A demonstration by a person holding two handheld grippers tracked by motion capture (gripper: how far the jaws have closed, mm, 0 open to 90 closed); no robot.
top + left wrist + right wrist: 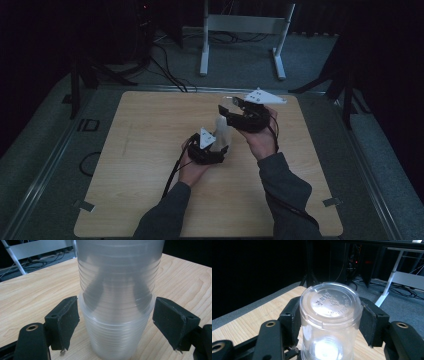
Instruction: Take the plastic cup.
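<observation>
Clear plastic cup stack (116, 302) stands upright, long axis vertical.

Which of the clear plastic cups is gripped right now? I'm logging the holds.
The single clear cup clamped in the right gripper, held off the stack. The nested stack on the table sits between the left gripper's jaws, apparently unpressed.

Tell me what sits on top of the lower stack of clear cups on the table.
Another clear cup stack is nested into the lower stack, mouth down. The right gripper clamps its top cup. How deep it reaches inside is blurred by the ribbed walls.
</observation>
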